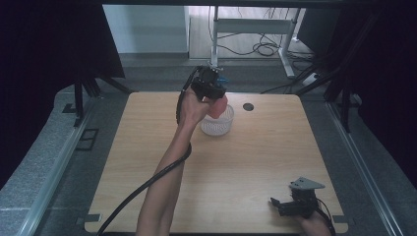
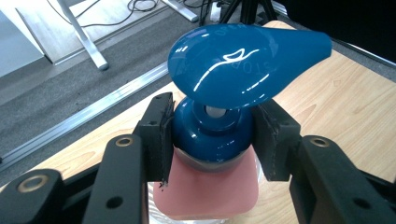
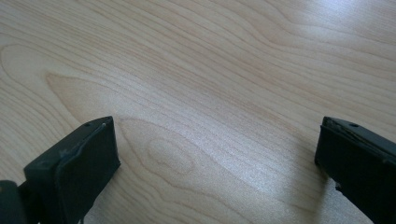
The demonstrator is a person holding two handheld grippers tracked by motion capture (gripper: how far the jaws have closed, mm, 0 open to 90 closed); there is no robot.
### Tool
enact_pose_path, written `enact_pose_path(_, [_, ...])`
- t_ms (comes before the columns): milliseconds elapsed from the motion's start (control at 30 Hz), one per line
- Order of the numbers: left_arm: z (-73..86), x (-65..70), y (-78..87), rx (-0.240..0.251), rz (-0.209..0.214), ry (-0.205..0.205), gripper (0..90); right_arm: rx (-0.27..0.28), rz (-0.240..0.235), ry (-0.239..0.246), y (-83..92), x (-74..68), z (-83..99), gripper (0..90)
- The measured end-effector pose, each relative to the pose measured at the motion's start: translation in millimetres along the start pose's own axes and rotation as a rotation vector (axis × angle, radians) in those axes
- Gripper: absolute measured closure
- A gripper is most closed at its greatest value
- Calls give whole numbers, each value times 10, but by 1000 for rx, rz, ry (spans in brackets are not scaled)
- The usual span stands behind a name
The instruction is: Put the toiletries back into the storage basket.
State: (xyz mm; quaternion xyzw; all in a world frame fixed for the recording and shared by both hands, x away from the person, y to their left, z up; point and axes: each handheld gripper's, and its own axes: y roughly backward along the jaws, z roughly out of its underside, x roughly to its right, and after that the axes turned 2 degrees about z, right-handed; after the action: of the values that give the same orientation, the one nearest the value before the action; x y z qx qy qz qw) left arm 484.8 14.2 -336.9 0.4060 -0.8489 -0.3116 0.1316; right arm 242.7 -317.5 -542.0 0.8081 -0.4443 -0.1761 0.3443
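Gripping the blue collar just under the pump head, the left gripper is holding its jaws pressed against both sides of the blue-topped pink pump bottle, which is sitting in or just over a clear ribbed cup near the far middle of the wooden table. Judging by that, the bottle is either being lowered into the cup or lifted out, and the next move is calling for a straight vertical path clear of the cup's rim. Down at the near right corner the right gripper is resting low over bare wood, its jaws standing wide apart and holding nothing.
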Motion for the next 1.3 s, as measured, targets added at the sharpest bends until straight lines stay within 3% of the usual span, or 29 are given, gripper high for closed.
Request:
enact_pose_path(433, [24,42,-176,4,-5,12,526,2,-5,8,0,-8,1,0])
enact_pose_path(1300, [279,32,-478,-27,-17,48,526,1,-10,10,1,-26,2,0])
